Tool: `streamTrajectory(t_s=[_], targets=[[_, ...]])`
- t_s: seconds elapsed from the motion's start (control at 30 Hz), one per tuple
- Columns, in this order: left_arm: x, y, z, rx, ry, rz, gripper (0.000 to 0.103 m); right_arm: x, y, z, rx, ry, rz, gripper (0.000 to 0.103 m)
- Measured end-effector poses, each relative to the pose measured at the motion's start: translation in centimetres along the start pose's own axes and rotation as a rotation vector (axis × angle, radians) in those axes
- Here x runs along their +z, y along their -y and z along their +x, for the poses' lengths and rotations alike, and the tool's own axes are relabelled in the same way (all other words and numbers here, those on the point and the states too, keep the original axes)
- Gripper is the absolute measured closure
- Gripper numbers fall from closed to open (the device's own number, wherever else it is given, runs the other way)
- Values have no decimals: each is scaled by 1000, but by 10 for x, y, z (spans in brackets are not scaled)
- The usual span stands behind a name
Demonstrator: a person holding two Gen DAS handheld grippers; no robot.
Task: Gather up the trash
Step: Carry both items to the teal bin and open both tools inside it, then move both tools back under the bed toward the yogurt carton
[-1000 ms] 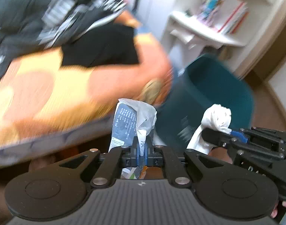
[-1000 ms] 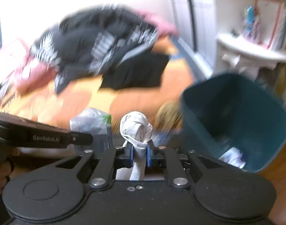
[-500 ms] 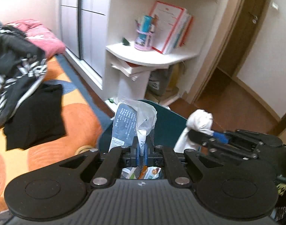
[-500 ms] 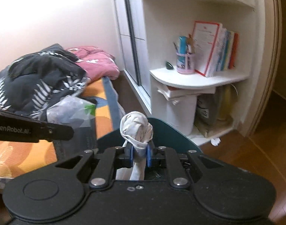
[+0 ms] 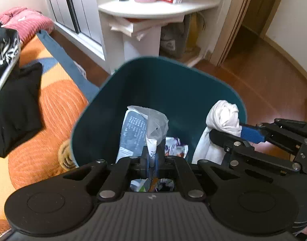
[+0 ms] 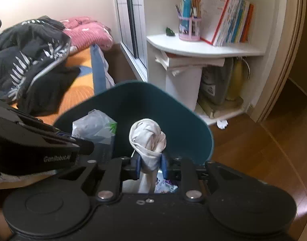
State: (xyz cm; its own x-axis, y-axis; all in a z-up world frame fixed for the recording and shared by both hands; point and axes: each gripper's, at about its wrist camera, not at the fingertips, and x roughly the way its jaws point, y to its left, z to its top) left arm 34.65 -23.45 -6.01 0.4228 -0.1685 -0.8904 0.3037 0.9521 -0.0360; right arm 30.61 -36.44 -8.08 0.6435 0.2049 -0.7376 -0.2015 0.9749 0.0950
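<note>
Lettering "GenRobot.AI" marks your left gripper (image 5: 151,163), clenched on a printed plastic wrapper (image 5: 140,128); your right gripper (image 6: 150,163) pinches a white tissue wad (image 6: 147,138) over the teal bin (image 5: 173,84).

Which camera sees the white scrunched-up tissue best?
The right wrist view: the white tissue wad sits centred, pinched in the right gripper over the teal bin. The left wrist view shows it too, from the side, near the edge.

A crumpled plastic wrapper (image 5: 142,126) and twisted white tissue (image 6: 148,138) hang above the teal bin (image 5: 173,86).
</note>
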Motion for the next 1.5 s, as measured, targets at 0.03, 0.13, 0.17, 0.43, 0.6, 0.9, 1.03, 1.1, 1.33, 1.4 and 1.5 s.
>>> streamTrajectory(t_s=[0.03,0.13,0.17,0.43,0.6,0.9,1.03,1.1,1.33,1.4,1.5], targets=[[-1,0,5,-5,-16,-3,98,-1,1,1,5,-7,5,79],[-5,1,15,-2,-43,7,97,-5,4,2,15,-15,15,76],[-6,2,17,-2,-49,10,97,-6,5,1,21,-16,18,73],[-13,5,16,6,-60,12,76,-9,11,-9,31,-18,52,67],[-17,0,-3,3,-21,-11,53,-9,8,-28,66,9,47,67],[-37,-25,-60,-37,52,-65,51,-5,-24,-73,140,72,-25,65],[-53,-47,-88,-38,77,-117,47,-4,-46,-93,179,100,-62,62],[-63,-59,-101,-35,89,-142,46,-3,-58,-101,202,109,-79,59],[-107,-105,-144,17,142,-220,37,-8,-104,-117,336,114,-136,54],[-122,-121,-153,31,151,-247,34,-11,-119,-115,363,103,-152,53],[-149,-148,-162,70,164,-307,22,-19,-139,-114,436,101,-177,52]])
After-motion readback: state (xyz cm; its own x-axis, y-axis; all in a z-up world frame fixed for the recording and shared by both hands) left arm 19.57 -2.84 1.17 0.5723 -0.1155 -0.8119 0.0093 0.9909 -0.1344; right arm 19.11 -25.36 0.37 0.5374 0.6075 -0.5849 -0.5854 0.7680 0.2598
